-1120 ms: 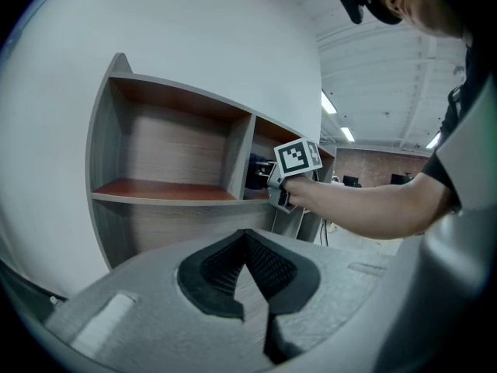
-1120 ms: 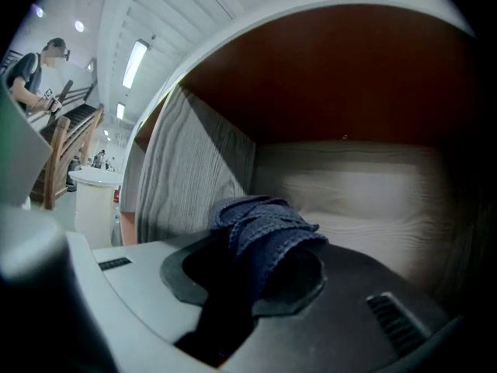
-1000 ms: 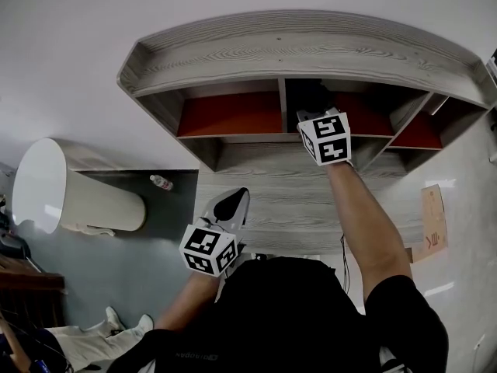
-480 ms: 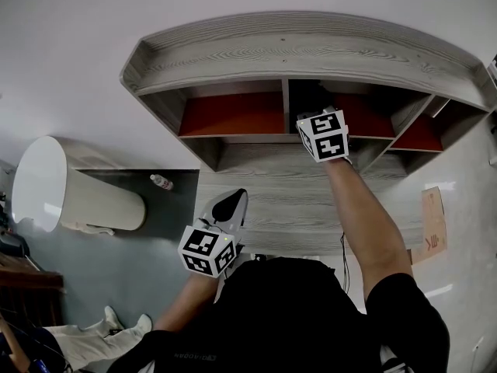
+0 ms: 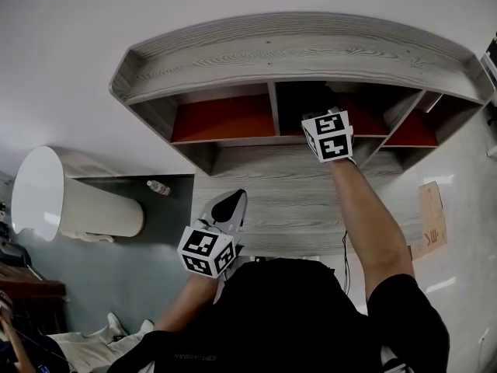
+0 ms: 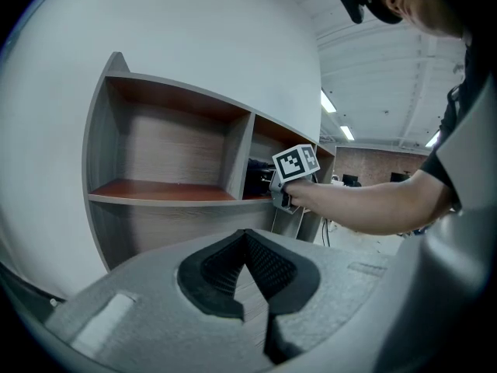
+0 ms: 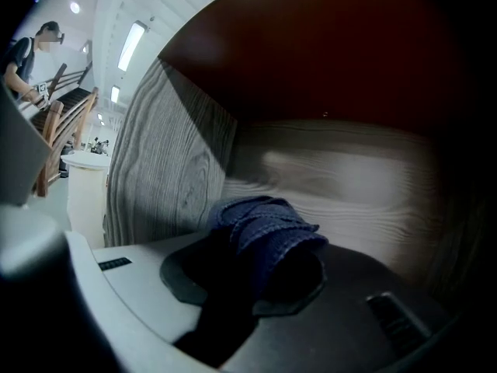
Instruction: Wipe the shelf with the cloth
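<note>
Step, by my read: wiping inside shelf (image 5: 295,49).
- Right gripper (image 7: 260,274): jaws clenched on cloth (image 7: 268,228).
- Cloth: in shelf's middle compartment, beside divider (image 7: 167,169), close to wood-grain panel; contact unclear.
- Left gripper (image 6: 247,266): jaws closed, empty, well below shelf front.
- Next: press cloth on panel, sweep away from divider.
</note>
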### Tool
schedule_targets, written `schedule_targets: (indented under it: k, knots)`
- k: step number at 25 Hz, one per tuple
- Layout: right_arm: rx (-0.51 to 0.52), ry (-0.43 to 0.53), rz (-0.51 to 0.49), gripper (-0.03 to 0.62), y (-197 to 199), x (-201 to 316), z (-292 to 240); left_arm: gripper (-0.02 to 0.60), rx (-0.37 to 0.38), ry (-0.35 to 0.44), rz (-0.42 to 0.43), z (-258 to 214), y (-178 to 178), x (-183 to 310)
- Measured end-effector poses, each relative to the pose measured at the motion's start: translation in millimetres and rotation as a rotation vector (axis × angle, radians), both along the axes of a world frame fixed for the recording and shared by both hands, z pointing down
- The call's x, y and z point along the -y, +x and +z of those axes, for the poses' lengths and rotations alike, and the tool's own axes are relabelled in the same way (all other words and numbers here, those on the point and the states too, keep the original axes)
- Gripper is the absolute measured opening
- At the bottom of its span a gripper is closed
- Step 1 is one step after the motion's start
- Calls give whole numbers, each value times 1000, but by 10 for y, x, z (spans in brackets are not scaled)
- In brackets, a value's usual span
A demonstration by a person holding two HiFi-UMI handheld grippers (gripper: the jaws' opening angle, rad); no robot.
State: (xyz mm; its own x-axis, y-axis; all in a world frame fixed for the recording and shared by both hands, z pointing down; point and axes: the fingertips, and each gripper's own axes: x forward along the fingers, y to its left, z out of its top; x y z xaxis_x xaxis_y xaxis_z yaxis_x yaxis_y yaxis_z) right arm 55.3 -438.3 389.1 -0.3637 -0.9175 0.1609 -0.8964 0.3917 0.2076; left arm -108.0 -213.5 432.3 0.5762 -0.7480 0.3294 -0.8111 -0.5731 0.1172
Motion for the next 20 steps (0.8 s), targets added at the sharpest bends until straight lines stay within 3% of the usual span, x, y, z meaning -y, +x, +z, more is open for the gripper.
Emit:
schedule_targets:
  k: [20]
  knots:
    - [-9, -18, 186, 100, 1078, -40, 44, 8, 0, 1, 71, 11, 465, 76]
